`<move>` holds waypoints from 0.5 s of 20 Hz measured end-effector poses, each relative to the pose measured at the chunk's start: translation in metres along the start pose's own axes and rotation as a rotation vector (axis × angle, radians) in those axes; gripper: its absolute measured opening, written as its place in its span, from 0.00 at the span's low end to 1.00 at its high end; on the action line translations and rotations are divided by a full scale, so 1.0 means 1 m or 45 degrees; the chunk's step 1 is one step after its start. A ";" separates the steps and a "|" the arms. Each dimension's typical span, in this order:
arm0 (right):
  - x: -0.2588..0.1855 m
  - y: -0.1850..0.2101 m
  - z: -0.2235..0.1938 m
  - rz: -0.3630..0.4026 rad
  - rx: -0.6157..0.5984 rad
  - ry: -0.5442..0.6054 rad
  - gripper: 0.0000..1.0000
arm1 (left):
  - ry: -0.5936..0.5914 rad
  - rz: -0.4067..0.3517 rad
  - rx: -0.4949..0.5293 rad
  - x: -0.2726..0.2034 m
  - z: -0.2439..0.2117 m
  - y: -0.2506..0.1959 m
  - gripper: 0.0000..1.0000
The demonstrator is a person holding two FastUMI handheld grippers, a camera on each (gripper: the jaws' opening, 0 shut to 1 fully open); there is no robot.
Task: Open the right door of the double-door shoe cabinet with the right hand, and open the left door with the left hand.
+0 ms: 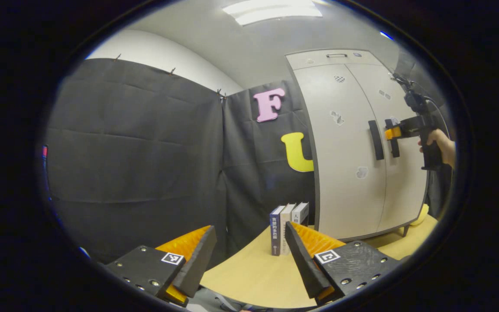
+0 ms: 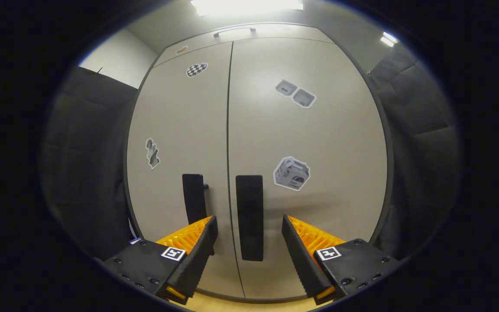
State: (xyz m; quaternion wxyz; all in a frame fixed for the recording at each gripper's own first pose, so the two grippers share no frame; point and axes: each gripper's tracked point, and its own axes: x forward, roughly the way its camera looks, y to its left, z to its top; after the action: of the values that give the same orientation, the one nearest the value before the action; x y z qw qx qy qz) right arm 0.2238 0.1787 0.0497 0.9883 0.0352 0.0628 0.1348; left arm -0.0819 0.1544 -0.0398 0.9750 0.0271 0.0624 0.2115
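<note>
The pale double-door shoe cabinet (image 2: 319,130) stands with both doors closed. In the right gripper view its right door's black handle (image 2: 249,208) lies between the fingers of my right gripper (image 2: 249,221), which is open and not pressing on it. The left door's handle (image 2: 193,195) is just to the left. In the left gripper view the cabinet (image 1: 345,173) is off to the right, and a hand holds my right gripper (image 1: 390,133) at the right handle (image 1: 395,145). My left gripper (image 1: 249,228) is open and empty, well short of the left handle (image 1: 376,139).
The cabinet stands on a light wooden table (image 1: 249,273). Three upright books (image 1: 287,227) stand by the cabinet's left side, close ahead of my left gripper. A yellow object (image 1: 422,214) lies at the cabinet's far foot. Black cloth walls enclose the booth.
</note>
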 end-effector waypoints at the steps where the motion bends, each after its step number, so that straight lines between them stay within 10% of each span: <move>1: 0.004 0.001 -0.002 -0.004 0.007 0.015 0.78 | -0.001 0.009 0.001 -0.002 -0.001 0.002 0.94; 8: 0.024 -0.009 -0.014 -0.100 0.020 0.119 0.61 | 0.010 0.039 -0.002 -0.004 -0.006 0.018 0.93; 9: 0.028 -0.007 -0.015 -0.101 0.034 0.124 0.37 | 0.012 0.038 -0.005 -0.004 -0.006 0.018 0.93; 10: 0.028 -0.007 -0.017 -0.102 0.051 0.134 0.36 | 0.008 0.036 -0.009 -0.004 -0.005 0.018 0.94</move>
State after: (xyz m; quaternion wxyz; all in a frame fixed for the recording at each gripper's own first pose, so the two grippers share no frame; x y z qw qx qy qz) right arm 0.2497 0.1801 0.0295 0.9873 0.0454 0.1188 0.0956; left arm -0.0937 0.1687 -0.0426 0.9718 0.0240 0.0644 0.2256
